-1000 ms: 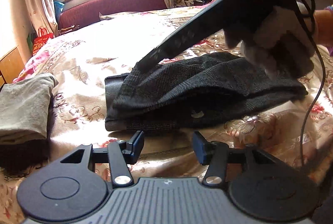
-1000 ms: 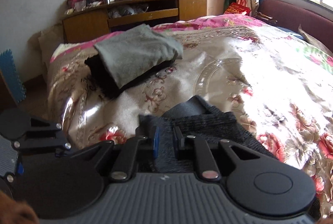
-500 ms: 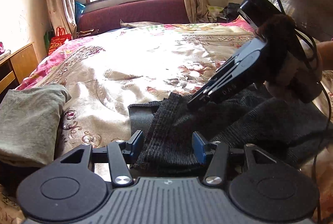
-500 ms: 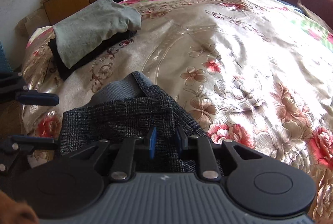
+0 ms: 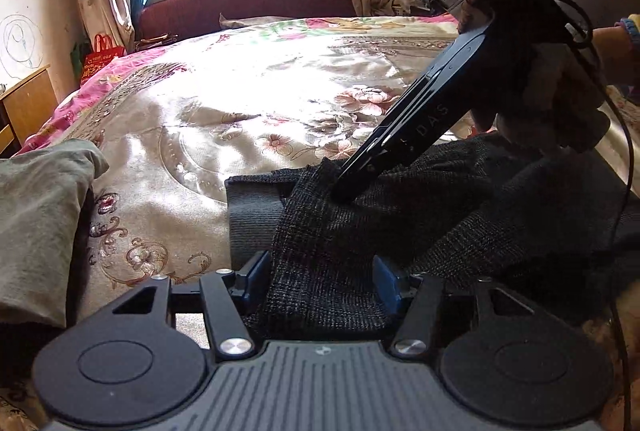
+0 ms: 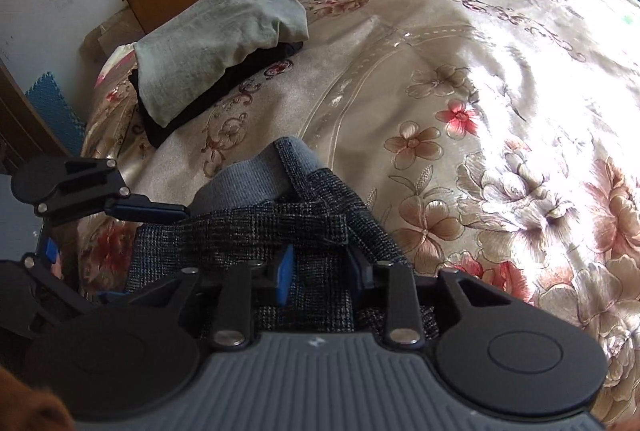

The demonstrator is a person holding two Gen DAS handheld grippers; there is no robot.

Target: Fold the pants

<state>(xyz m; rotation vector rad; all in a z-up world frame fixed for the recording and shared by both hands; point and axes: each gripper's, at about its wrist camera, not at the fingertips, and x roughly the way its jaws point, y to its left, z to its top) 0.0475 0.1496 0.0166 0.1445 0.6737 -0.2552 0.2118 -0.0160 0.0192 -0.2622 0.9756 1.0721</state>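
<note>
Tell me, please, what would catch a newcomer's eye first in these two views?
Probably the dark checked pants bunched at the near edge of the bed, with both grippers working on them: the left gripper has cloth between its open fingers, and the right gripper reaches in from the other side. Next comes the shiny floral bedspread, then the folded grey garment stacked on dark clothes near the bed's corner.

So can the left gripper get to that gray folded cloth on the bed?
Probably not yet. The left gripper has the dark checked pants between its fingers, though open bed cover lies between it and the gray folded cloth.
</note>
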